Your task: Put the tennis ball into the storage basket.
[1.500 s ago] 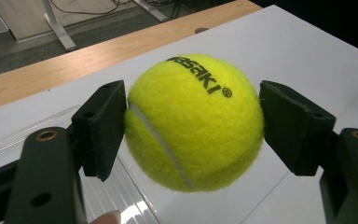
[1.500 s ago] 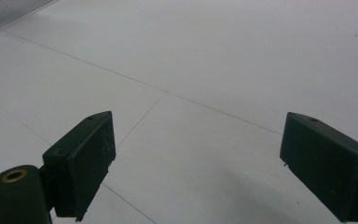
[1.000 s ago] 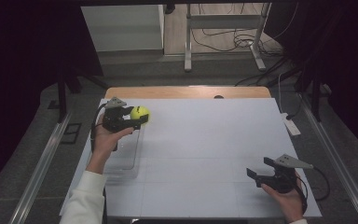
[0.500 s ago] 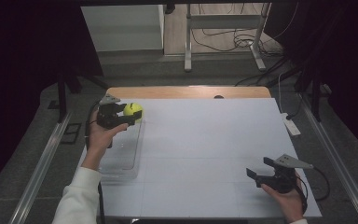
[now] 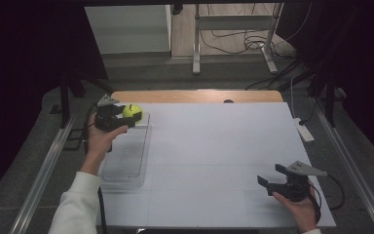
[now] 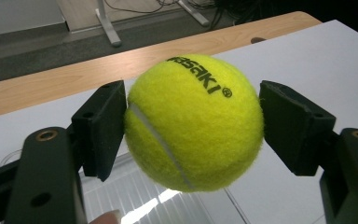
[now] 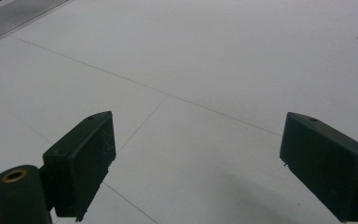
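High view: left gripper (image 5: 126,118) at the table's (image 5: 214,146) far left corner, clamped on a yellow tennis ball (image 5: 132,111), above the far end of a clear tray (image 5: 126,161). Right gripper (image 5: 272,179) near the front right, jaws apart, empty.

Left gripper view: tennis ball (image 6: 193,122) pinched between both pads, clear of the tray (image 6: 135,196) below.

Right gripper view: jaws wide apart over bare white table (image 7: 205,60).

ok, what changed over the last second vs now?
The left tool, clamped on the tennis ball throughout, carried it toward the far end of the clear tray and slightly left in the high view. Nothing was picked up or let go. The right tool stayed open and parked over the white table at the near right; the tray did not shift.
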A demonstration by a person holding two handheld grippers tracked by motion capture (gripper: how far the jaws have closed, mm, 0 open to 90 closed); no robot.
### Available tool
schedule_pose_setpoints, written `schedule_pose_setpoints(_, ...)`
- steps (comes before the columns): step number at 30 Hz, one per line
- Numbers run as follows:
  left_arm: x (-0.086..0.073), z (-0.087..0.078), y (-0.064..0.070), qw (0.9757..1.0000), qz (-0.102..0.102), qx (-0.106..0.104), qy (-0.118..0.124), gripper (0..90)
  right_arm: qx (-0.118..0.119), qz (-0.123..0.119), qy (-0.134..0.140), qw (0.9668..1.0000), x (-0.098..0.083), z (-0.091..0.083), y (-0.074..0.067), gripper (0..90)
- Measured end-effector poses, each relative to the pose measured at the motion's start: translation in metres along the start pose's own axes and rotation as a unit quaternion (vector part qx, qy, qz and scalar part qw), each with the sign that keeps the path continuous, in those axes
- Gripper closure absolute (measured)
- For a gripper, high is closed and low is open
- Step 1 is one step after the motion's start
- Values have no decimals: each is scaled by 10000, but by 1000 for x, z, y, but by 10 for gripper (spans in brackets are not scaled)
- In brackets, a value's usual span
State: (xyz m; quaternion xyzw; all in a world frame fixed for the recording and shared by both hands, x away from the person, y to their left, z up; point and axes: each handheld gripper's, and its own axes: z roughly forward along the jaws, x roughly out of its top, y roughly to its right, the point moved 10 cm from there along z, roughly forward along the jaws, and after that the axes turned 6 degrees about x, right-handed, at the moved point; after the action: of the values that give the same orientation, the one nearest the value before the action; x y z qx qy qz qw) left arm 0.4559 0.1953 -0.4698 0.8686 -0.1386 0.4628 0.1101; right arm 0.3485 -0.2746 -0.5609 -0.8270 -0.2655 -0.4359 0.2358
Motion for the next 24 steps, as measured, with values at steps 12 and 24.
schedule_pose_setpoints(12,-3,5,-19,9996,-72,257,-100,271,-21,18,1,10000,0,0,1,108)
schedule_pose_setpoints(24,-5,10,-35,9987,-118,458,-189,271,-34,21,-14,10000,0,1,1,109)
